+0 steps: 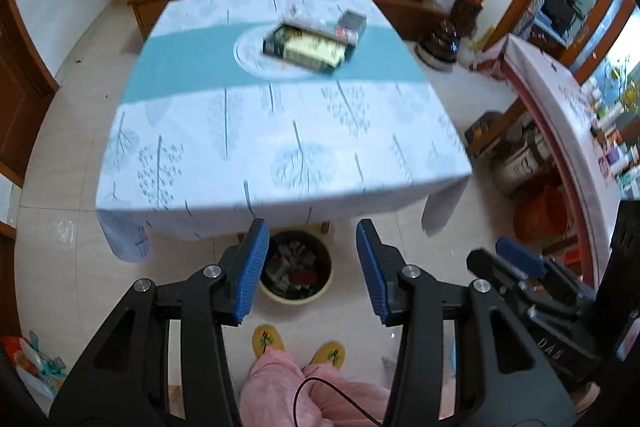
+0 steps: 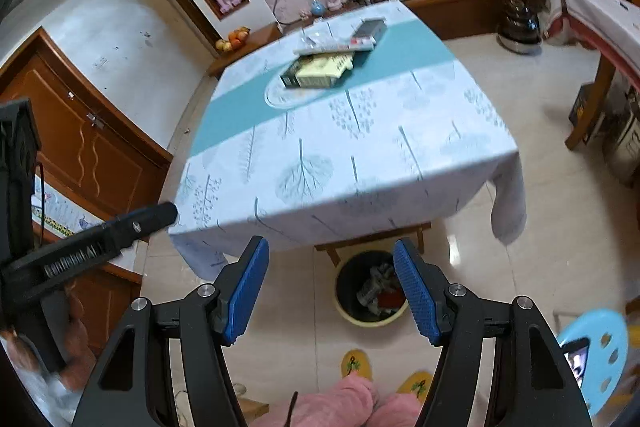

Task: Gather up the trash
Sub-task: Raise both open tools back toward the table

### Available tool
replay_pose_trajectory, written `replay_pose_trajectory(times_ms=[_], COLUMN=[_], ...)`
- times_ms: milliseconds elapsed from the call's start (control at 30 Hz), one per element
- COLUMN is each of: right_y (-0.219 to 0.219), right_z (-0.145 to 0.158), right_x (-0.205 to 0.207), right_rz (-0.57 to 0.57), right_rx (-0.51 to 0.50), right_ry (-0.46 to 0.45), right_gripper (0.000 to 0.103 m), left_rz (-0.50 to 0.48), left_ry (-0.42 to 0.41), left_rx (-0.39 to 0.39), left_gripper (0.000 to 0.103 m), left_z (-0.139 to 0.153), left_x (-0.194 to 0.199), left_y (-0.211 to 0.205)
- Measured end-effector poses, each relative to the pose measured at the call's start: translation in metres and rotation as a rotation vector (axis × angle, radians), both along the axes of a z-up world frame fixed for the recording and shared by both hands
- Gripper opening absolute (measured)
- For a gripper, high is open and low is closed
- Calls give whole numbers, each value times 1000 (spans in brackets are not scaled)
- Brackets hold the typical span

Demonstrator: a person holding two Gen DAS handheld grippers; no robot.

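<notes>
I have both tools high above the floor, looking steeply down. My left tool has its blue ribbed pads standing apart with nothing between them; the right tool is spread somewhat wider and is likewise empty.

Through each gap I see the round cream-rimmed waste bin with a dark liner on the pale tiled floor, just in front of the near edge of the bench and partly under its overhang. It holds a heap of grey crumpled wrappers and something red, though the picture is too smeared for me to name the pieces.

The bench wears a white tablecloth printed with leaf shapes and a teal band across the middle. Near the far side lies a dark shallow tray of yellowish packets, with a dark box just beyond it. A person's yellow slippers and pink trouser legs show below the tools.
</notes>
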State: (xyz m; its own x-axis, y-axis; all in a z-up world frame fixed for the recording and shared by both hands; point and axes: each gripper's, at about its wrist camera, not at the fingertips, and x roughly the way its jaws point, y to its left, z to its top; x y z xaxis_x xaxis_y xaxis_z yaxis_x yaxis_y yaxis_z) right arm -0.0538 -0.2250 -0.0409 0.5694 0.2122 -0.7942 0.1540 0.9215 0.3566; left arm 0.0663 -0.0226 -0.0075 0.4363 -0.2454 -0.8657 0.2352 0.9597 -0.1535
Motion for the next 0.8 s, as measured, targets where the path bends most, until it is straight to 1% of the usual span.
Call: replay_pose_trajectory(times_ms=[100, 200, 300, 400, 600, 667, 800], right_y=[-7, -12, -16, -19, -14, -9, 8], right_z=[13, 23, 30, 34, 41, 44, 41], right_x=[7, 18, 34, 55, 122, 144, 197], right_rz=[6, 9, 3, -9, -57, -69, -77], right_rx=[-4, -13, -34, -50, -140, -167, -260], right_ry=[-19, -37, -50, -63, -78, -85, -74], right_gripper=[66, 66, 66, 66, 66, 66, 66], left_rz=[19, 21, 11, -6, -68, -107, -174], left_ry=[-16, -34, -49, -53, -36, -30, 1], left_rx=[-9, -12, -6, -10, -34, -22, -1], left_gripper=[42, 43, 48, 48, 48, 48, 48], left_z=[18, 30, 38, 39, 30, 26, 10], left_x=[11, 21, 37, 60, 141, 170, 221], left_y=[3, 4, 4, 5, 9, 12, 14])
